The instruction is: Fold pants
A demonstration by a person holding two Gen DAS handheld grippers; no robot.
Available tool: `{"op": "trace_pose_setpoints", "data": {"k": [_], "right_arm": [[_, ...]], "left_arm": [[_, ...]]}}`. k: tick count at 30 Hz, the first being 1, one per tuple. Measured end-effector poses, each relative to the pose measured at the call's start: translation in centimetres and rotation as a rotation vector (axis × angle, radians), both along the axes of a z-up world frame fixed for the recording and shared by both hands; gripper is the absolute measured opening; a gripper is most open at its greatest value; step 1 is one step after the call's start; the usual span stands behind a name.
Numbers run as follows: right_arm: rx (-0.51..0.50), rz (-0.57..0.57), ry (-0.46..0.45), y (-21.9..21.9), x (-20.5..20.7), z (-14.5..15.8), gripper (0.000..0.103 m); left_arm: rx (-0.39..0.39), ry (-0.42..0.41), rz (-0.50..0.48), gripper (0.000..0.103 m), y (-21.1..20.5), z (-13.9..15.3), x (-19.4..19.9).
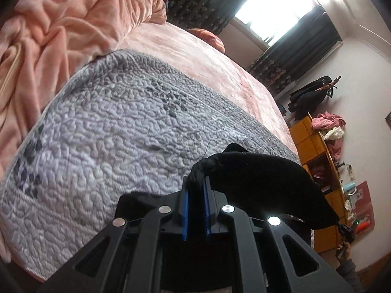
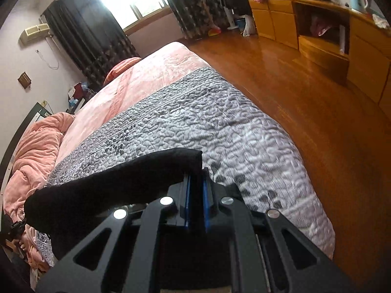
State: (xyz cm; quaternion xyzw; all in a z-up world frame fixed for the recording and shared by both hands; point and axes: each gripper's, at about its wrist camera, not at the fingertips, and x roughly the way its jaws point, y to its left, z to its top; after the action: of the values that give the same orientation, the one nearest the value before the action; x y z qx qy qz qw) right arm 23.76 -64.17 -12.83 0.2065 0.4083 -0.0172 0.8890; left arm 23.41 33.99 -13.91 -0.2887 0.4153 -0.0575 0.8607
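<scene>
Your wide bed with its pink plush sheet (image 2: 151,73), a grey quilted coverlet (image 1: 102,131) spread across it, a rumpled peach fleece blanket (image 1: 61,24) heaped beside that, an orange pillow (image 2: 122,67) at the far end.

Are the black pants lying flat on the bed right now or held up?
Held up: black pants hang stretched between left gripper and right gripper, above the grey quilt.

No legible text or labels anywhere.

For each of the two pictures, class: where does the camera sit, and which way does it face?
Left wrist: on the left gripper, facing across the grey quilt toward the window; the person's other hand shows.
Right wrist: on the right gripper, facing across the quilt toward the window and wooden floor.
Shared: each gripper is clamped on the black pants, stretched between them.
</scene>
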Motion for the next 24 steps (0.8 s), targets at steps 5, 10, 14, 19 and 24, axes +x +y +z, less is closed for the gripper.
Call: {"op": "trace_pose_setpoints", "data": {"k": [5, 10, 14, 19, 24], "right_arm": [[0.006, -0.021, -0.006, 0.2, -2.7, -0.6, 0.008], [0.016, -0.046, 0.002, 0.2, -5.0, -1.7, 0.008], [0.029, -0.058, 0.011, 0.2, -6.2, -2.5, 0.008], [0.03, -0.051, 0.033, 0.8, -7.2, -3.6, 0.008], [0.029, -0.055, 0.047, 1.1, -8.1, -4.3, 0.008]], "left_arm": [[-0.022, 0.002, 0.007, 0.011, 0.3, -1.4, -2.7], [-0.035, 0.018, 0.014, 0.013, 0.5, -3.0, -4.8], [-0.052, 0.032, 0.024, 0.014, 0.8, -4.3, -6.2], [-0.043, 0.067, 0.002, 0.014, 0.0, -5.8, -7.1], [-0.043, 0.086, 0.001, 0.014, -0.2, -6.9, -7.9]]}}
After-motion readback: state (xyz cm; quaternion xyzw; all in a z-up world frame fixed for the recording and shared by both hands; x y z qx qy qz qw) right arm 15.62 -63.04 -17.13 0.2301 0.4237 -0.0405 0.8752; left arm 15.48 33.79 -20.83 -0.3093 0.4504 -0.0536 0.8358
